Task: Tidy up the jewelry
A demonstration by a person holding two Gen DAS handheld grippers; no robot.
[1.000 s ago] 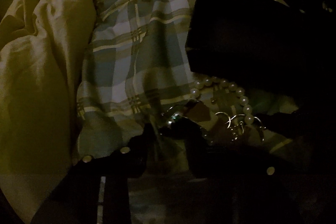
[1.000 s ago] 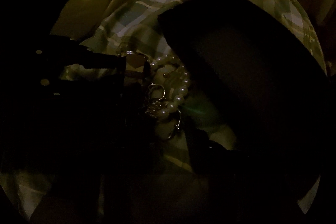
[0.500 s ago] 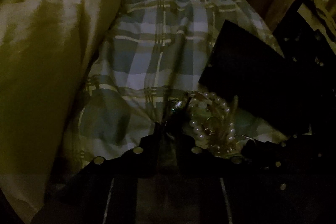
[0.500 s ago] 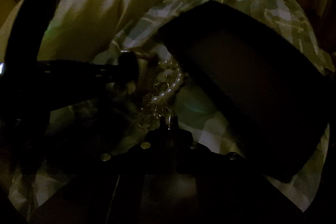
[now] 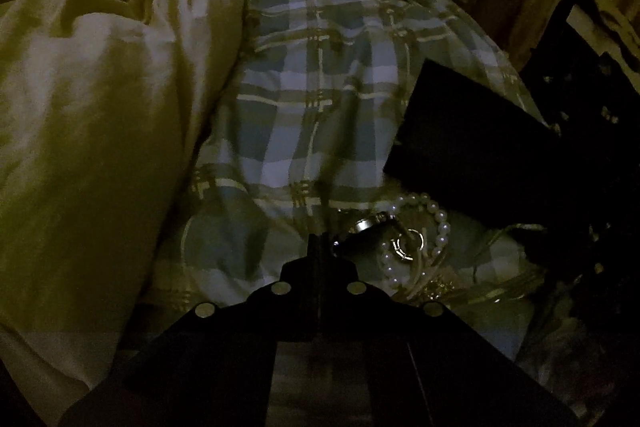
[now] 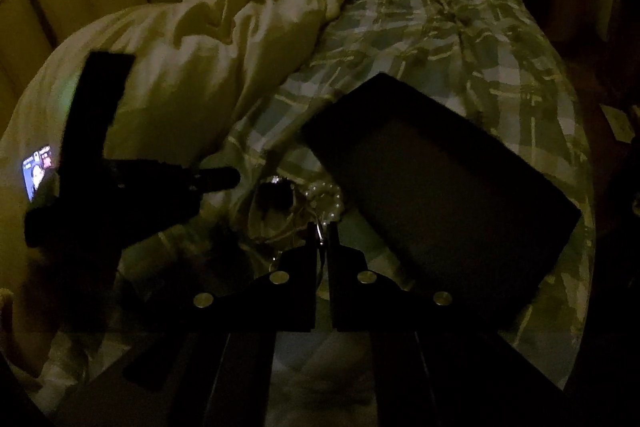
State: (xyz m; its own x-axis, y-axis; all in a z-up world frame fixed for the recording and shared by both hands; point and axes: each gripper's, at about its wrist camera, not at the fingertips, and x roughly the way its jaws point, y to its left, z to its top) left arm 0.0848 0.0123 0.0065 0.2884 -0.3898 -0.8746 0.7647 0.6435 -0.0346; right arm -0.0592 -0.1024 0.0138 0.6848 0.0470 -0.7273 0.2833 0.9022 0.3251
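Jaws of the left gripper (image 5: 320,241) are clenched empty; the right gripper (image 6: 321,233) pinches a small silver metal ring (image 6: 320,230) beside the white pearl strand (image 5: 434,227), near the black rectangular box's (image 6: 440,195) edge on the plaid bed (image 5: 320,87).

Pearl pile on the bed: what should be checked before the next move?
1. Right gripper has a grip: ok, jaws nearly closed on a small metal loop.
2. Loop free of the pearl strand: cannot tell, too dark and tangled.
3. Dark box nearby: ok, it lies on the plaid sheet beside the pile.
4. Box open and ready: cannot tell.
5. Left gripper out of the way: ok, shut, beside the pile.
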